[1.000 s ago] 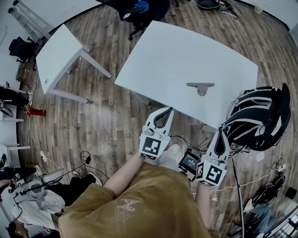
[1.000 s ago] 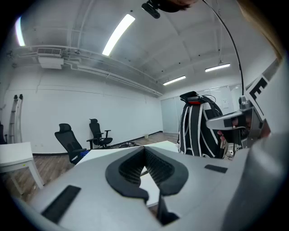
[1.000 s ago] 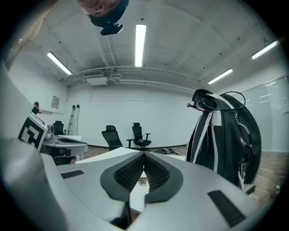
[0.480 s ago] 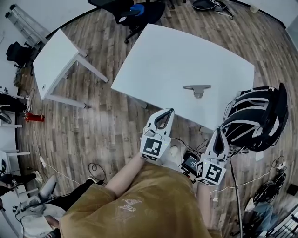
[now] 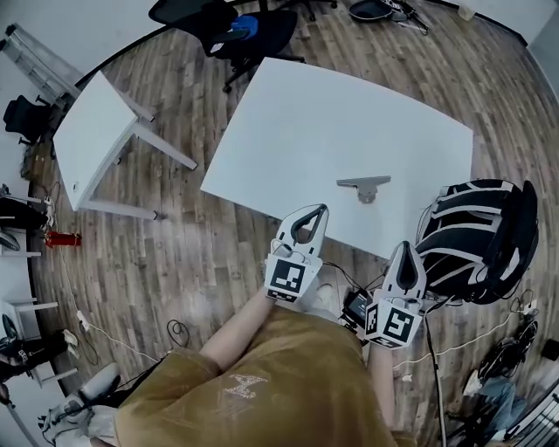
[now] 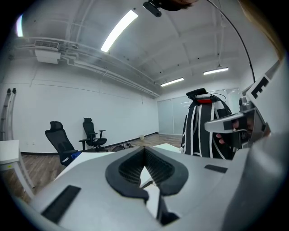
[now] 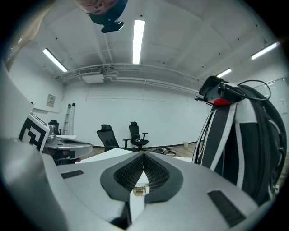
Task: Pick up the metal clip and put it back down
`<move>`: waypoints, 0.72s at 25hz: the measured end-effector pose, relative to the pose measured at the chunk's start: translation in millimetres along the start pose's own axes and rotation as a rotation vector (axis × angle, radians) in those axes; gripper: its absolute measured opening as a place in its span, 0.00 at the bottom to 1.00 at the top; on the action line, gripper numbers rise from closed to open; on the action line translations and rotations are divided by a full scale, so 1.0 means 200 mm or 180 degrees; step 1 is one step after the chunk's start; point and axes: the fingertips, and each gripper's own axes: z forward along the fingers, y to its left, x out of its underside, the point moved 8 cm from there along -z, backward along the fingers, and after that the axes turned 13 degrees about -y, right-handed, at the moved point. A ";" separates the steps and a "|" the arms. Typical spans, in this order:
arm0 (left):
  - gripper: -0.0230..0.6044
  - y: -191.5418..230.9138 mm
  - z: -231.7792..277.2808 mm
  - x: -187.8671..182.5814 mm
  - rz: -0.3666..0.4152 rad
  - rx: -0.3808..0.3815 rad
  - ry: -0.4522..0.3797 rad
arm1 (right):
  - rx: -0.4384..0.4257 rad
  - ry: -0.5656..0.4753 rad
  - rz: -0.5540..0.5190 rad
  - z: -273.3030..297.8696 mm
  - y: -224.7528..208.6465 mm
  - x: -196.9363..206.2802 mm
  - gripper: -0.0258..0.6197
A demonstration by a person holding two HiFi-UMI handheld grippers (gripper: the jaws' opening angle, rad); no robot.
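Note:
The metal clip lies flat on the white table, near its front edge. In the head view my left gripper is held before the table's near edge, left of and below the clip, with its jaws shut and empty. My right gripper sits lower and to the right, off the table edge, also shut with nothing held. In the left gripper view the left gripper has its pads closed together. The right gripper looks the same in its own view. Neither touches the clip.
A black chair with white stripes stands right beside the right gripper, also seen as the striped chair. A second white table stands at the left. Office chairs are behind the table, cables on the wood floor.
The table and clip have slid down and slightly left in the head view, closer to the grippers. Both grippers stay shut and keep about the same place.

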 end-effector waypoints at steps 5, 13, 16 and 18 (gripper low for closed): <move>0.04 0.08 0.07 0.02 -0.0040 0.0018 0.0032 | 0.0046 0.0039 0.0007 0.12 -0.01 0.02 0.05; 0.04 0.21 0.24 0.05 -0.0105 0.0065 0.0068 | 0.0138 0.0074 -0.0014 0.30 -0.01 0.04 0.05; 0.04 0.25 0.30 0.06 -0.0132 0.0113 0.0064 | 0.0171 0.0098 -0.0037 0.36 -0.01 0.04 0.05; 0.04 0.28 0.34 0.07 -0.0167 0.0127 0.0081 | 0.0213 0.0110 -0.0044 0.39 0.00 0.04 0.05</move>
